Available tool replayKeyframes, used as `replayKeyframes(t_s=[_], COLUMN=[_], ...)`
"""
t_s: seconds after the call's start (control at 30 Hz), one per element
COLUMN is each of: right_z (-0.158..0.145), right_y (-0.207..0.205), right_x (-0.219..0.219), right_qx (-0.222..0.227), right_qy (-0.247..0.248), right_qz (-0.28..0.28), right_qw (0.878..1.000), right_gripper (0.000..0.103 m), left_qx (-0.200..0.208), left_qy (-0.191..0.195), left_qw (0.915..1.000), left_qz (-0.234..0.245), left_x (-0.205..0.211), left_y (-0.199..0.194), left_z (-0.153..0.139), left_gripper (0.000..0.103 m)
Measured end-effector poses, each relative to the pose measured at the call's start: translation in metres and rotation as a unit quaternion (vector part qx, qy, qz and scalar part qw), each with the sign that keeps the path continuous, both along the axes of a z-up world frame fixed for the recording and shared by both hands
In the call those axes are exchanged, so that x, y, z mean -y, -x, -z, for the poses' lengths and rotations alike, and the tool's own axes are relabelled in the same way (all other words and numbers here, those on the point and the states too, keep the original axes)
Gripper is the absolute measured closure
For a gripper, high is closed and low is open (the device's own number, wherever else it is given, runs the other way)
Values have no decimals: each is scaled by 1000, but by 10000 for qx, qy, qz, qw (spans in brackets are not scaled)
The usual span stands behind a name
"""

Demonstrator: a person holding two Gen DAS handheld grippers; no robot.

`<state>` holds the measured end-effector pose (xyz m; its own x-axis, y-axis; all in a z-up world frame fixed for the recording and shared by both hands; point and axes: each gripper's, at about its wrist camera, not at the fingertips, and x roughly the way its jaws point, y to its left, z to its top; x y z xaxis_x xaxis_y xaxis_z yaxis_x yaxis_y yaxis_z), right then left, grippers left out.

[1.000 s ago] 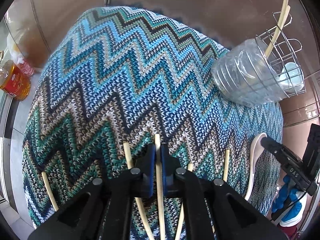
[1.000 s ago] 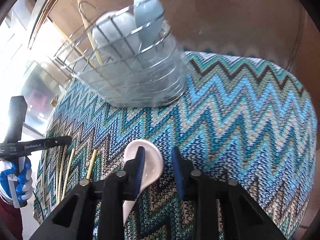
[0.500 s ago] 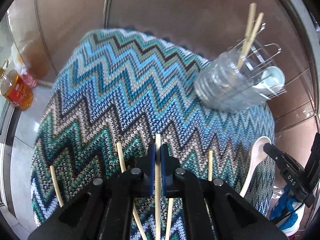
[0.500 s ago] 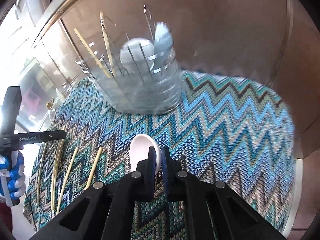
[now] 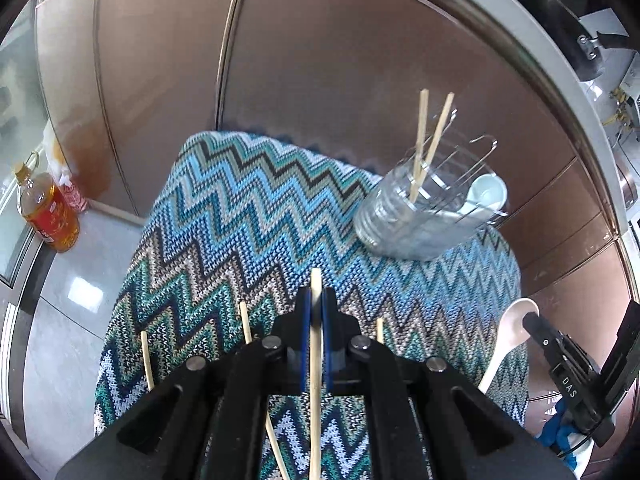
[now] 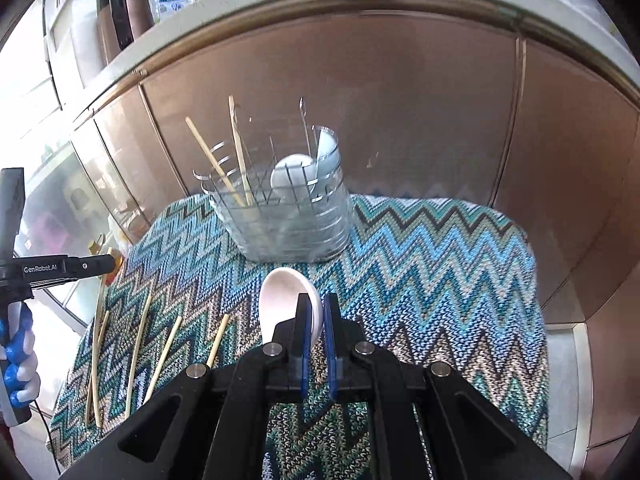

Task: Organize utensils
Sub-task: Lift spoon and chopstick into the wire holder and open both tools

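Note:
My left gripper (image 5: 316,294) is shut on one pale chopstick (image 5: 315,360), lifted above the zigzag knit mat (image 5: 240,220). Three loose chopsticks (image 5: 245,322) lie on the mat under it. My right gripper (image 6: 317,300) is shut on the handle of a white ceramic spoon (image 6: 284,296), whose bowl sticks out ahead, off the mat (image 6: 420,260). The clear utensil holder (image 6: 288,220) with a wire rack stands at the mat's far edge. It holds two chopsticks (image 5: 420,148) and white spoons (image 5: 486,196). Several chopsticks (image 6: 136,348) lie at the left in the right wrist view.
A brown metal wall (image 5: 320,80) curves close behind the mat and holder. An oil bottle (image 5: 48,216) stands on the grey surface at far left. A blue-and-white gloved hand (image 6: 16,360) holds the left gripper. Flasks (image 6: 124,4) stand on a ledge above.
The right gripper's jaws closed on the spoon and raised it. The left gripper lifted its chopstick off the mat. Both views pulled up and back, so the holder looks smaller.

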<state>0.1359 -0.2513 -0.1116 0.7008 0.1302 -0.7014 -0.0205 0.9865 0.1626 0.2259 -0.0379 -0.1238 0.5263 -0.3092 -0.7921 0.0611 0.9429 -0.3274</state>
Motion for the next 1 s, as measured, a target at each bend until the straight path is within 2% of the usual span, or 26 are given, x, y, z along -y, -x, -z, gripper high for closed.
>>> replayKeyframes(t_s=[0.23, 0.47, 0.8, 1.0], right_z=[-18, -37, -78, -111], right_y=[7, 7, -1, -16], right_x=[-5, -10, -10, -5], right_qx=[290, 557, 1065, 1468], right_qy=[107, 194, 208, 300], right_qz=[149, 145, 133, 290], right_qw=[9994, 9982, 9940, 9883], right_gripper=[97, 97, 97, 97], left_qx=[327, 704, 1400, 1818], left_qy=[55, 331, 751, 1027], left_qw=[9994, 9969, 9869, 9773], left_qz=[97, 130, 272, 354], left_x=[4, 6, 15, 22], left_y=[11, 13, 7, -7], left_z=[-24, -54, -111, -143], left_gripper=[98, 98, 98, 98])
